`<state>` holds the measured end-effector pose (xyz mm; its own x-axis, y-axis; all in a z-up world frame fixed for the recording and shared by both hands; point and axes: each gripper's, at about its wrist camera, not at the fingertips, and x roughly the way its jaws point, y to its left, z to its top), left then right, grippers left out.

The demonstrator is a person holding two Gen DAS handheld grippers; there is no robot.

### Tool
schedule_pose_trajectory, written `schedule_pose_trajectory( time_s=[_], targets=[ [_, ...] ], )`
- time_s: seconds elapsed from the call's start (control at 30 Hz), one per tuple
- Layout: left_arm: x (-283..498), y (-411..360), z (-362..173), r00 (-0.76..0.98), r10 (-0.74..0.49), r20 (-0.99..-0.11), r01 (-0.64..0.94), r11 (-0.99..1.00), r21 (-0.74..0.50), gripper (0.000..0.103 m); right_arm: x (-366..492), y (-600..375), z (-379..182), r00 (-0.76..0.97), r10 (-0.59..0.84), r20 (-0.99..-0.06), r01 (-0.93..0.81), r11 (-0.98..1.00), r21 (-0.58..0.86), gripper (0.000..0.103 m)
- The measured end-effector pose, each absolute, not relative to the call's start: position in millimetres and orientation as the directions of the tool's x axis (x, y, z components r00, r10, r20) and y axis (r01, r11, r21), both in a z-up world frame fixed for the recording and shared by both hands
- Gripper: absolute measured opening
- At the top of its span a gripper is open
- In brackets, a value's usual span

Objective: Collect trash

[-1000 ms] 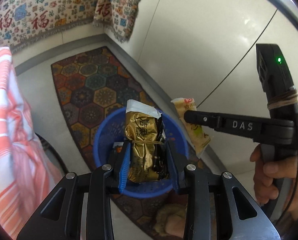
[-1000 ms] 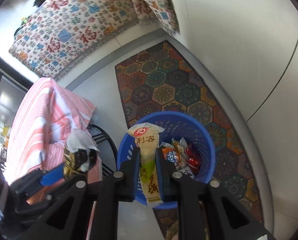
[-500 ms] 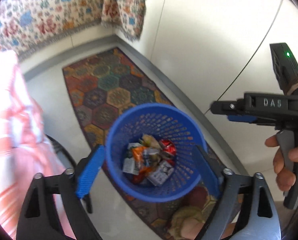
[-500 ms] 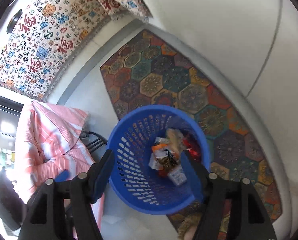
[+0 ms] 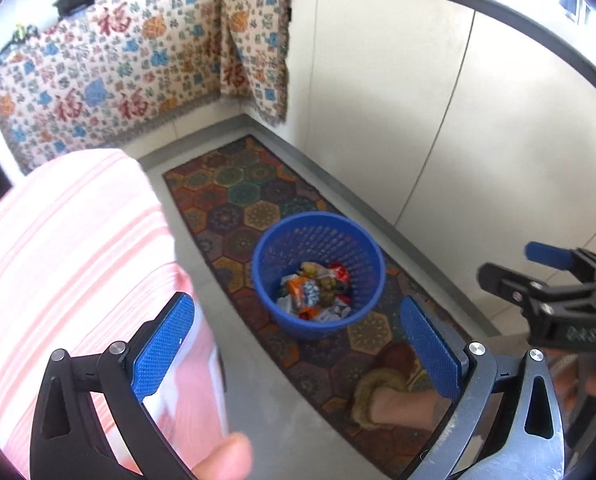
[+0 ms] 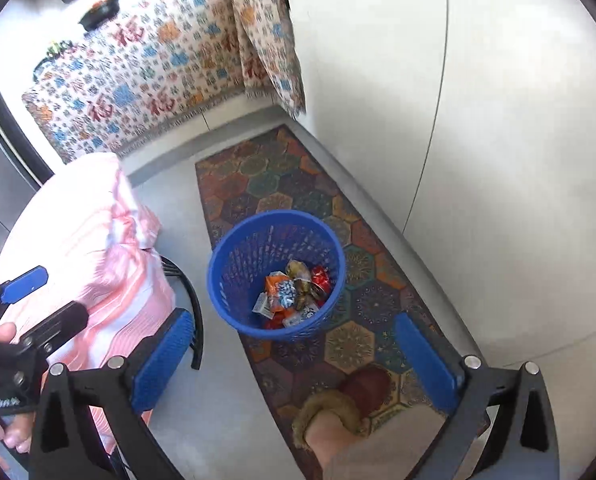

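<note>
A blue perforated trash basket (image 5: 360, 240) stands on a patterned rug and holds several crumpled snack wrappers (image 5: 316, 292). It also shows in the right wrist view (image 6: 234, 264) with the wrappers (image 6: 294, 294) inside. My left gripper (image 5: 298, 352) is open and empty, high above the basket. My right gripper (image 6: 298, 360) is open and empty, also well above it. The right gripper shows at the right edge of the left wrist view (image 5: 554, 292), and the left gripper at the left edge of the right wrist view (image 6: 26, 320).
A hexagon-patterned rug (image 6: 282, 188) runs along white cabinet doors (image 6: 498, 120). A table under a pink striped cloth (image 6: 94, 240) stands left. A patterned cloth (image 6: 158, 64) hangs over the far counter. A slippered foot (image 6: 346, 408) stands on the rug.
A second ago my left gripper held a gold wrapper and my right a yellow-green wrapper over the basket. Both opened and dropped them in. Both grippers have since risen away from the basket.
</note>
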<state>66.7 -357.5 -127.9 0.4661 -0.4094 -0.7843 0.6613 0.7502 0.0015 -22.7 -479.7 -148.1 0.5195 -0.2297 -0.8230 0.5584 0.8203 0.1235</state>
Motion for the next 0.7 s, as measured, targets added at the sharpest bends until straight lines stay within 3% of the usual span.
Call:
schedule_pose_trajectory(
  time_s=[0.27, 0.7],
  targets=[
    [60.8, -341.3, -103.5, 0.527, -0.394, -0.753, 0.606, 0.795, 0.009, 0.102, -45.1, -450.6, -102.0, 0.547, -0.284, -0.787, 0.549, 0.832, 0.082, 0.103],
    [55.6, -334.1, -94.9, 0.497, -0.383, -0.779, 0.606, 0.795, -0.004, 0.102, -51.4, -422.5, -82.4, 0.554, -0.268, -0.788, 0.517, 0.853, 0.073, 0.103]
  ],
)
